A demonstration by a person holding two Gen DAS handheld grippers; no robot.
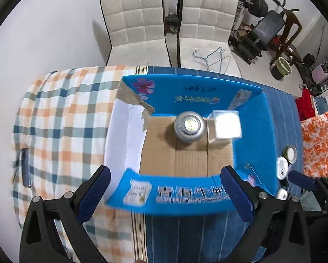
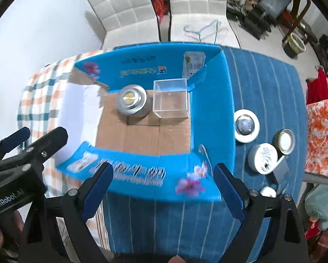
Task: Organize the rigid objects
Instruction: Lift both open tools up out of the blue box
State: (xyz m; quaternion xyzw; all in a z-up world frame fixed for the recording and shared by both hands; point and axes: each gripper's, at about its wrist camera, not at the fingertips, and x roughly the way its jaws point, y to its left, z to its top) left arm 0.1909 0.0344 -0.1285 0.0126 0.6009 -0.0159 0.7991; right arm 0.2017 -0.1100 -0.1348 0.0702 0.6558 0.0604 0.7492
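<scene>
From my left wrist camera, the left gripper (image 1: 166, 195) hangs over the near flap of the blue cardboard box (image 1: 255, 135), its fingers (image 1: 93, 192) spread wide and holding nothing. Inside the box, on its brown floor, a silver round tin (image 1: 189, 127) stands against the far wall, and a clear plastic cube (image 1: 226, 126) sits just beside it, toward the box's right wall. Outside the box's right wall, a few round white containers (image 1: 282, 167) lie on the blue striped cloth (image 1: 185, 236). Left of the box is a plaid cloth (image 1: 63, 118).

From my right wrist camera, the right gripper (image 2: 164, 191) also hovers over the box's near flap, fingers (image 2: 228, 191) spread apart and empty. The tin (image 2: 134, 104) and cube (image 2: 171, 98) stand side by side at the box's far wall, touching or nearly so. Right of the box, on the striped cloth, lie a white-rimmed round lid (image 2: 246, 129), a white tape measure (image 2: 263, 159) and an olive-rimmed lid (image 2: 284, 141). The left gripper (image 2: 21, 151) shows to the left of the box.
</scene>
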